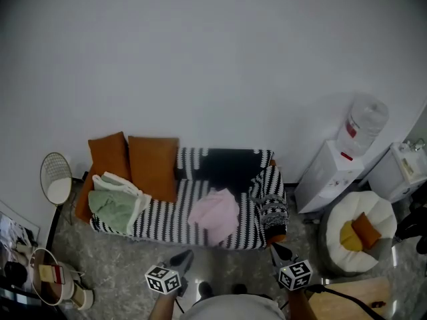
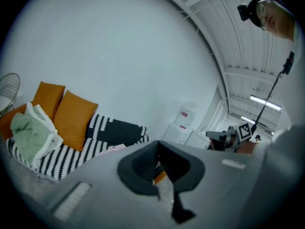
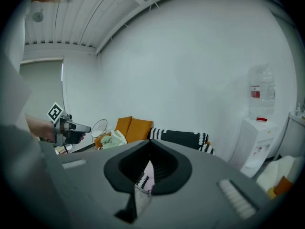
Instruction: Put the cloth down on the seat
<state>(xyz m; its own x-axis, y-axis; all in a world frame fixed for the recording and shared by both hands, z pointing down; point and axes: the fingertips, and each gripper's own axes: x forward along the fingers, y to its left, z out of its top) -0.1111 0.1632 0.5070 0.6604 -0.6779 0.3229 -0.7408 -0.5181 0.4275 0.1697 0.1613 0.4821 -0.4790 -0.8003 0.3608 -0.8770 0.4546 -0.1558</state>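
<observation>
Closest to me, low in the head view, the left gripper (image 1: 182, 259) and right gripper (image 1: 279, 252) both have their jaws pressed together with nothing in them. Above them, mid-frame, the pink cloth (image 1: 215, 213) lies crumpled on the seat (image 1: 167, 222) of the sofa, on its knitted black-and-white striped cover. I judge it light, limp and not slippery or fragile; a pinch on a raised fold near its edge should hold. Two plump orange cushions (image 1: 153, 167) and a soft green cloth (image 1: 112, 207) sit at the sofa's left end.
</observation>
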